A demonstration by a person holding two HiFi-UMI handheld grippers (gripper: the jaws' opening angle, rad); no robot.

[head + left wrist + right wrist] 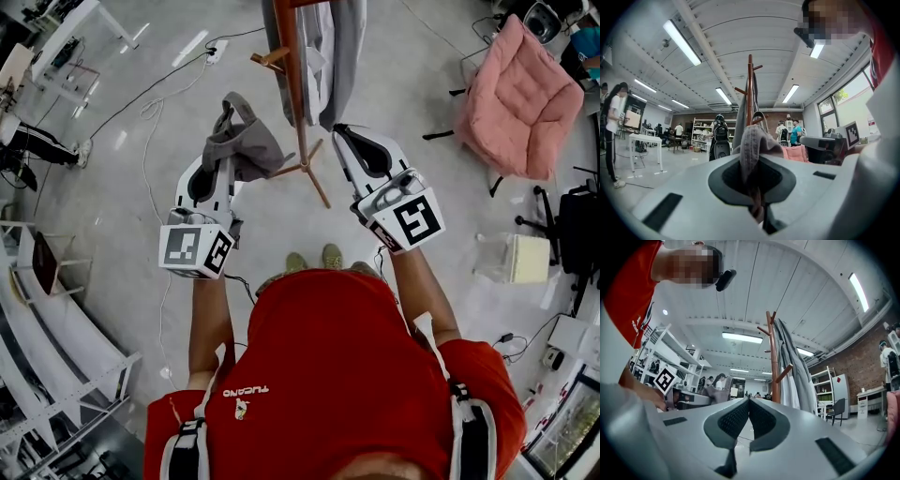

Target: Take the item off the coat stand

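Grey fabric item pinched in left tongs, beside the coat stand.
Left tongs are pressed together on the grey fabric item. The cloth bunches up out of the jaws, with a loop at its top. In the head view it sits left of the coat stand pole and hangs on no peg. Right tongs are pressed together with nothing between them, raised just right of the pole. Grey garments hang on the stand. A pink chair stands well apart at the right, on the floor.
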